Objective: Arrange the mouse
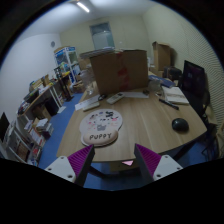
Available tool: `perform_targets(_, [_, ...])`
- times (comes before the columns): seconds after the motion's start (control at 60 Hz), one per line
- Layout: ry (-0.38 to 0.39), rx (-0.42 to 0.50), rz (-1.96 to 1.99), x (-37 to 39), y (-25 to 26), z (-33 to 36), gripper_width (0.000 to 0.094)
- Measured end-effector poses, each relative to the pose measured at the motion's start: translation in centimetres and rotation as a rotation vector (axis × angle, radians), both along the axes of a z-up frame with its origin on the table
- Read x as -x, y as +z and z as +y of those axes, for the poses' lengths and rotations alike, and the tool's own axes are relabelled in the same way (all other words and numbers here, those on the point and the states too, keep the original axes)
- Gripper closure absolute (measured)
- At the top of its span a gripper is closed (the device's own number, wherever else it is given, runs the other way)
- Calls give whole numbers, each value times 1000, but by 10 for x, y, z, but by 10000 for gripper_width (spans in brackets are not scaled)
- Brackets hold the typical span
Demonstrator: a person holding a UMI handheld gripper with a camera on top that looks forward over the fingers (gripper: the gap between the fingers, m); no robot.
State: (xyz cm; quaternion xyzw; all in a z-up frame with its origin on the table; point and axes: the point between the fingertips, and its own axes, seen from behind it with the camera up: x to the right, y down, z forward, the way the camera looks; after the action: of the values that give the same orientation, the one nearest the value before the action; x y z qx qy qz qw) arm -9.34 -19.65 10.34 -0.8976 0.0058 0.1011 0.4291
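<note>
The mouse [180,124] sits out on the far right side of the surface [140,120], dark and rounded, resting flat on the pale wood, well apart from everything the fingers could reach. It lies beyond the right finger and off to that side, not between the fingers at all.

Across from it, on the left part of the surface, there's a round mouse pad [101,125], light-coloured with a printed picture and lettering on it, lying flat just ahead of the left finger. Mouse and mouse pad are well apart, with bare wood between them.

Further back, a big cardboard box [120,70] stands upright in the middle of the surface, and some papers [105,98] are spread flat in front of it. To the right, a notebook [174,96] lies near the surface's edge, and beside that stands a dark office chair [195,85].

Off to the left, beyond the surface, cluttered shelves [35,115] run along the wall, and the floor [60,125] there is blue.

Down at the bottom, the hand-held gripper [114,159] hovers at the near edge of the surface, fingers spread wide, purple pads [147,157] showing on the inner faces, nothing held between them.
</note>
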Motion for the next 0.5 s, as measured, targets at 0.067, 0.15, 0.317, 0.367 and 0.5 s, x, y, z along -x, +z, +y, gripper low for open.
perform_targets(0.067, [-19,-1,-3,-14,-1,0,119])
perform_targets(0.15, [-36,4,-4,-45,-5,2,120])
perform_targets(0.317, [-62,23,-39,-123,-27,12,117])
perform_targets(0.367, [-68,32,-52,-154,-38,18,116])
perform_targets(0.5, [-62,20,-128,-230,-65,39,113])
